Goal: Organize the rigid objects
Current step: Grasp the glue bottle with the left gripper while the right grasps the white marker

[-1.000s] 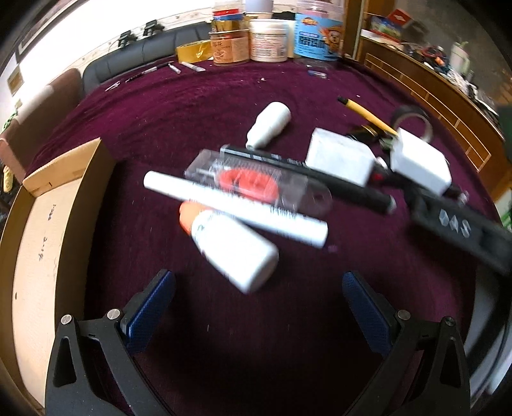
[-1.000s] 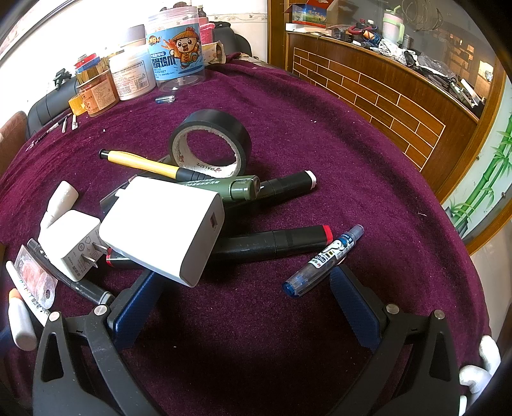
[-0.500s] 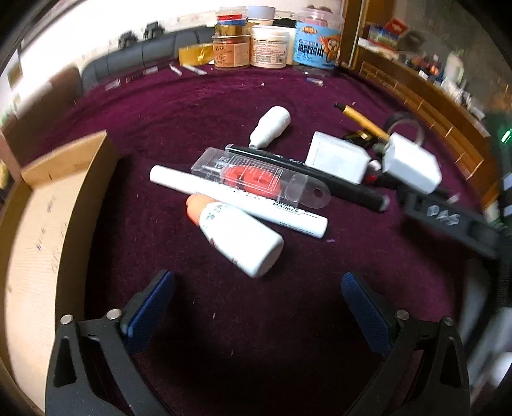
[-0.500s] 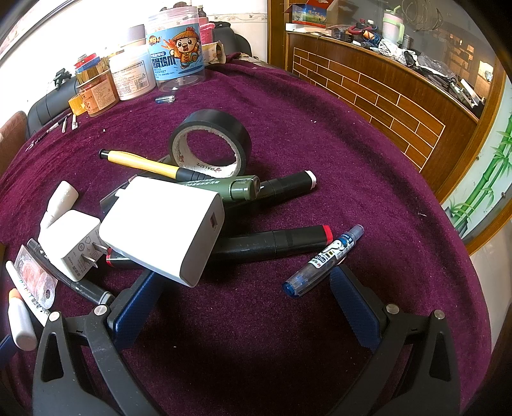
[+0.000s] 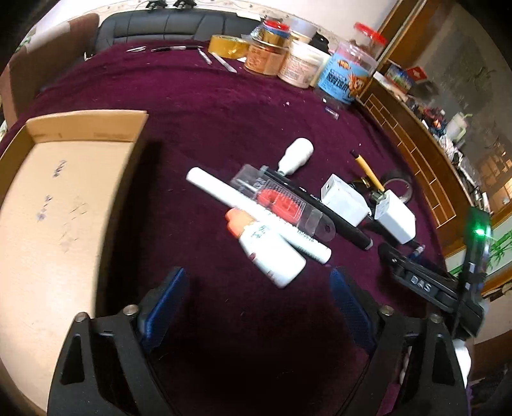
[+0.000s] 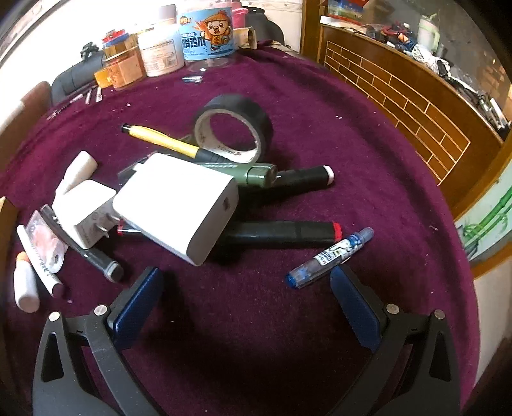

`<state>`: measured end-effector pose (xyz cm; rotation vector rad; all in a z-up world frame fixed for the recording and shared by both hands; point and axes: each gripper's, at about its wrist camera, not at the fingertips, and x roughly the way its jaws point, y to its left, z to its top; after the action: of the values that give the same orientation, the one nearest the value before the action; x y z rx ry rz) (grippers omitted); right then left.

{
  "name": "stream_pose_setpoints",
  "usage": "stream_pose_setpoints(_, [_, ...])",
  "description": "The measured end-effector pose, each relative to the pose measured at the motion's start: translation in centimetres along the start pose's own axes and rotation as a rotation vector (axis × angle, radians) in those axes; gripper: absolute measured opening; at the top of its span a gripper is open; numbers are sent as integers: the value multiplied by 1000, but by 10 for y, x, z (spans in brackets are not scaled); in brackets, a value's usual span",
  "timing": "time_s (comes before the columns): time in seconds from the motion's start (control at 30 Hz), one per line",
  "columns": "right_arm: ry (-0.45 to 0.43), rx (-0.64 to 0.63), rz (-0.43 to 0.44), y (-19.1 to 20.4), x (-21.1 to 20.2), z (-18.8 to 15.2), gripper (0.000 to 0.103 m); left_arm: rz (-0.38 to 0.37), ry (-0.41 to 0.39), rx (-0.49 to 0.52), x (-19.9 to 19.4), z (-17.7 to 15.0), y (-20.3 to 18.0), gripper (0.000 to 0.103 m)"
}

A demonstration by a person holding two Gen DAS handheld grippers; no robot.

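- Surface: we log a table (image 6: 320, 96) under a dark purple, lint-flecked cloth; its far edge curves round.
- Far edge: we count a row of jars (image 5: 300, 65), one with a blue cartoon label (image 6: 209, 33), and a roll of yellow tape (image 5: 228, 46).
- Left edge: we note an open cardboard box (image 5: 57, 204), pen marks on its floor.
- Room: we see a black sofa (image 5: 166, 27) behind the table, and a curved wooden counter (image 6: 400, 99) with brick-pattern panels, cluttered on top.
- Middle of the table, left group: white marker (image 5: 256, 214), clear packet with a red insert (image 5: 281, 201), white bottle with an orange cap (image 5: 265, 246), small white bottle (image 5: 296, 155), black pen (image 5: 332, 216).
- Middle, right group: two white chargers (image 6: 179, 211), yellow pen (image 6: 163, 139), black tape roll (image 6: 236, 128), green marker (image 6: 243, 171), two black markers (image 6: 281, 233), blue tube (image 6: 329, 257).
- Left gripper (image 5: 256, 304): our jaws have just been closing, nothing between them; apart, short of the orange-capped bottle.
- Right gripper (image 6: 246, 300): jaws wide, empty; blue tube just beside one finger.
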<state>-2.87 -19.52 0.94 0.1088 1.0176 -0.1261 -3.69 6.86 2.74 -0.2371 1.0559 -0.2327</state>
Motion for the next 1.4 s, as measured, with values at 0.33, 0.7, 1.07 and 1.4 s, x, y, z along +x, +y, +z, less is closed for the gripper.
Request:
stream_pose_setpoints(0.33, [-33,45,57,-7,-8,-9,103,-5,18,31,17,5,-4,25])
stream_pose_setpoints(0.7, [-36,55,69,-11,-7,-3,103,118,-30,171,22,-2,-25,36])
stream_pose_setpoints(1.07, [-20,21,16,-1,-3,-2,103,-132,-160,109,-76,-29,-7,23])
stream_pose_setpoints(1.4, [-146,-77,-64,12,-59,-5,80,-135,-337,77,-178,-57,41,23])
